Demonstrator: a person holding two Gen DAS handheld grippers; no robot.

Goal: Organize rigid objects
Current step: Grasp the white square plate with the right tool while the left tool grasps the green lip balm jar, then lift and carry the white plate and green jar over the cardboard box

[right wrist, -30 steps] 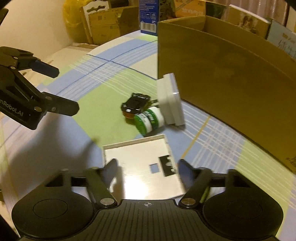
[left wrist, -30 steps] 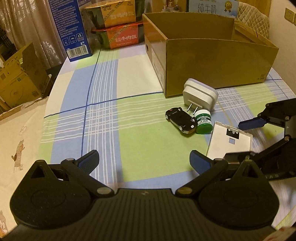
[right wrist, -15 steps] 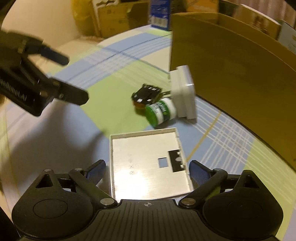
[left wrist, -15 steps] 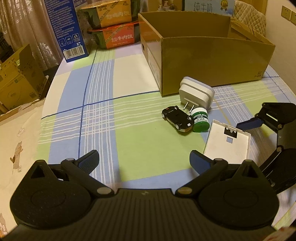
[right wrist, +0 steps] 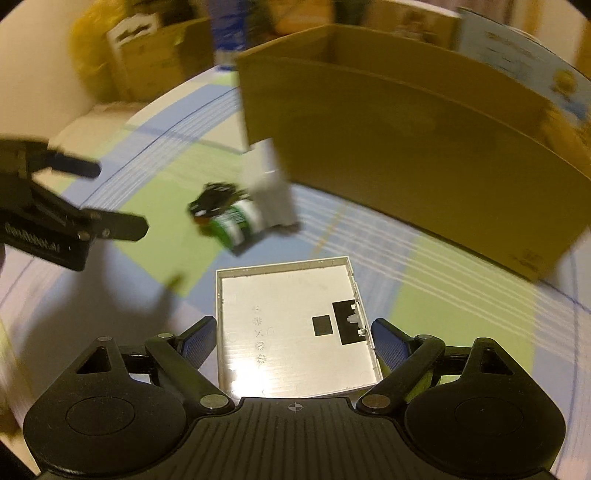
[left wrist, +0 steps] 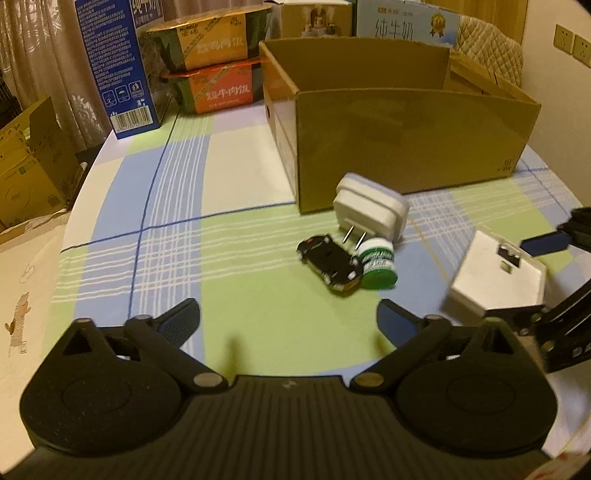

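Observation:
A flat white plastic plate [right wrist: 291, 332] is between the pads of my right gripper [right wrist: 293, 334], whose jaws are closing on its side edges. In the left wrist view the plate [left wrist: 495, 280] hangs tilted above the checked cloth. My left gripper [left wrist: 288, 317] is open with nothing between its fingers, and its jaws are closing slightly. Ahead of it lie a black toy car [left wrist: 330, 264], a green salve jar [left wrist: 378, 264] and a white plug adapter [left wrist: 369, 210], touching one another. Behind them stands an open cardboard box [left wrist: 406, 140].
A tall blue carton [left wrist: 118, 62] and two stacked food bowls [left wrist: 218, 70] stand at the back left. A milk carton [left wrist: 406, 26] rises behind the box. Brown cardboard boxes [left wrist: 26, 177] sit beyond the table's left edge.
The right gripper's fingers spread, then closed onto the white plate, which has risen off the cloth and tilted. The left gripper's fingers have narrowed a little.

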